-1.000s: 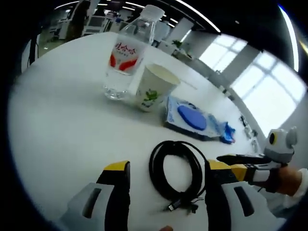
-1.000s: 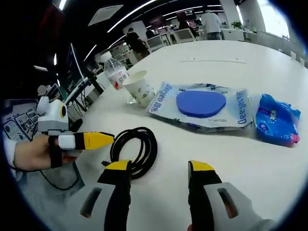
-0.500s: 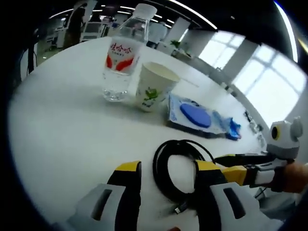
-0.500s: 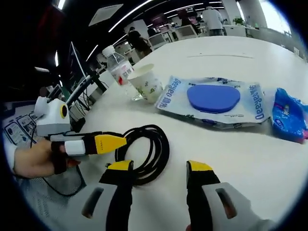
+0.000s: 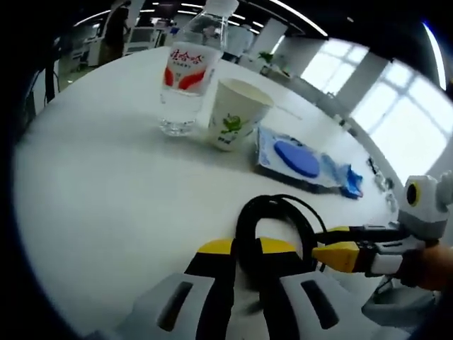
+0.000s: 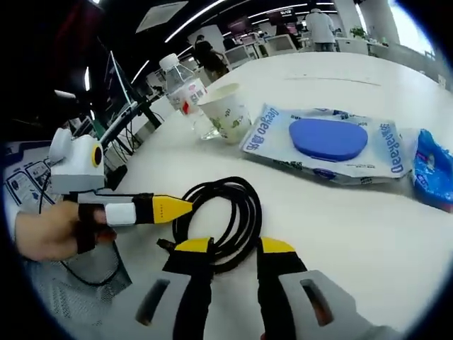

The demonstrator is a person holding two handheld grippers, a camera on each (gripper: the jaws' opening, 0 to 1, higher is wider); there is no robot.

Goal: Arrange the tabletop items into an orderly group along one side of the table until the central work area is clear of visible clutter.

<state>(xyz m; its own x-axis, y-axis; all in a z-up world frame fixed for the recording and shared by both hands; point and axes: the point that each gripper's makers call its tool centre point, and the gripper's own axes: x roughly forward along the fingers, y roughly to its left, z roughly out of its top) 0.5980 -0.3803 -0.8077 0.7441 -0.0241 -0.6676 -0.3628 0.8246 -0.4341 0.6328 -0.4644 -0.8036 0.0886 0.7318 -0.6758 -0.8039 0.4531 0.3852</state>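
The black cable (image 5: 272, 227) lies in a loose round coil on the white desk (image 5: 92, 191), near its edge. It looks light, bendy and smooth, so it may flop or uncoil when lifted. A good place to hold it is across several loops at once. The left tool (image 5: 245, 249) is pinched on the near side of the coil. The right tool (image 6: 236, 248) is narrow, with nothing between its yellow tips. Farther back stand a clear plastic bottle (image 5: 190, 74) and a thin paper cup (image 5: 237, 117), just beside each other. The soft crinkly wipes pack (image 6: 329, 140) lies flat
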